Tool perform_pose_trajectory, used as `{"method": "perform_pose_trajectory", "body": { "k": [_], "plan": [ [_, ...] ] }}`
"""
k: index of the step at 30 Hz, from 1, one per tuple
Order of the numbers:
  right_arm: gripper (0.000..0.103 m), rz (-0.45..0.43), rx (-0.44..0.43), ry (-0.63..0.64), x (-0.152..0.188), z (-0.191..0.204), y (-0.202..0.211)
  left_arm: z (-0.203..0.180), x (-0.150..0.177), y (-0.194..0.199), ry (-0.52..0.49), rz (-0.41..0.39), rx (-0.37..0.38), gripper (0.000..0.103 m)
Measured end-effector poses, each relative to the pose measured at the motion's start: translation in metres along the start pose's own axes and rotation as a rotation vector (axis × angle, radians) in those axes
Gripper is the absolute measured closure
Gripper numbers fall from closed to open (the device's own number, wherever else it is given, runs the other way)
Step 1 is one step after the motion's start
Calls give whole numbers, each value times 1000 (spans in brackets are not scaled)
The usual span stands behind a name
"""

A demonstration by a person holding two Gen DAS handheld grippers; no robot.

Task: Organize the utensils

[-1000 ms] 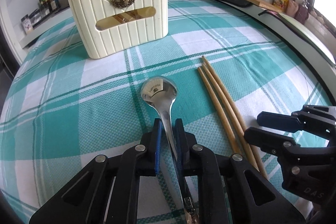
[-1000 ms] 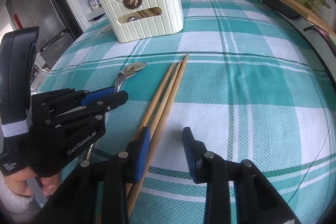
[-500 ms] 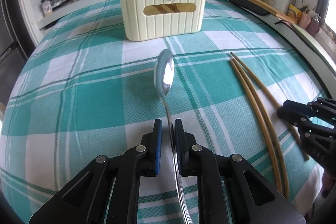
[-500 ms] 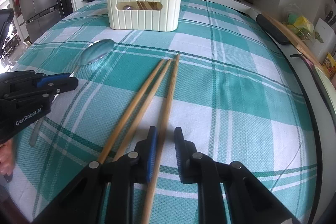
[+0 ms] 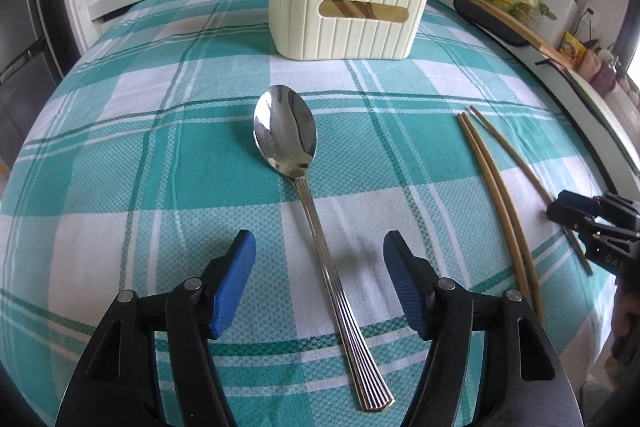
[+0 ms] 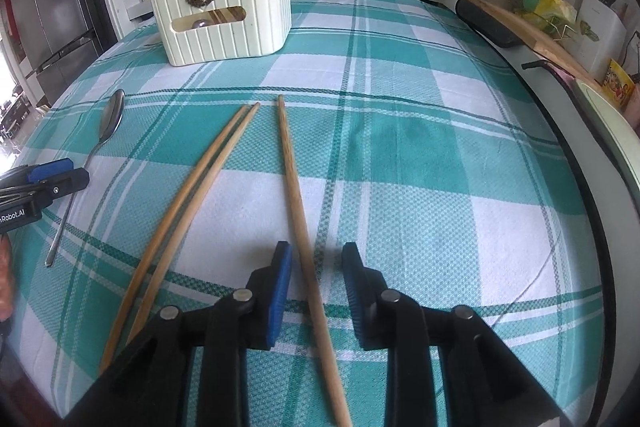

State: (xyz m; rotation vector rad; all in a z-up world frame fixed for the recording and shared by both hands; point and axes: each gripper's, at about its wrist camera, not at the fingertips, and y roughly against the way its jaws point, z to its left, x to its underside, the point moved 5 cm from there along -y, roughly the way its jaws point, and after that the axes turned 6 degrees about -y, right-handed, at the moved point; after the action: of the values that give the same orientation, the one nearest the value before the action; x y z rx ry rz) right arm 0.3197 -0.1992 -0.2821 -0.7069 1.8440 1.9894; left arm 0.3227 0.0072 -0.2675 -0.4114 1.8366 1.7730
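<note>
Surface: covered by a teal-and-white checked cloth
Holder: cream ribbed box, upright at 12 o'clock (chopsticks poke from its top)
Spoon: centre, flat on the cloth, bowl towards 12
Chopsticks: three at 3 o'clock of the spoon, two side by side, one apart

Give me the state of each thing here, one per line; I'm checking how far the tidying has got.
Spoon: flat on the cloth, bowl up, not gripped.
Left gripper: just opened, jaws astride the spoon handle, not touching it.
Right gripper: just opened, lone chopstick between the jaws, unpressed.
Chopstick pair: lying together on the cloth.
Holder: upright, chopsticks already inside.
</note>
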Motion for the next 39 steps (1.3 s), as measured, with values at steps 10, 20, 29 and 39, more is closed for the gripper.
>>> {"method": "perform_pose_trajectory", "body": {
  "k": [10,20,29,39],
  "plan": [
    [70,93,-24,31,-13,-14,-7,41,11,7,-11,41,-68,33],
    [69,187,-52,146,-31,-1,-20,28,-24,-24,-125,94,-24,15],
    [96,158,-77,146,-87,19,-59,26,-74,-54,-65,74,-40,61],
    [96,-79,-188,23,-112,18,27,35,-74,23,-31,-90,79,61]
  ]
}}
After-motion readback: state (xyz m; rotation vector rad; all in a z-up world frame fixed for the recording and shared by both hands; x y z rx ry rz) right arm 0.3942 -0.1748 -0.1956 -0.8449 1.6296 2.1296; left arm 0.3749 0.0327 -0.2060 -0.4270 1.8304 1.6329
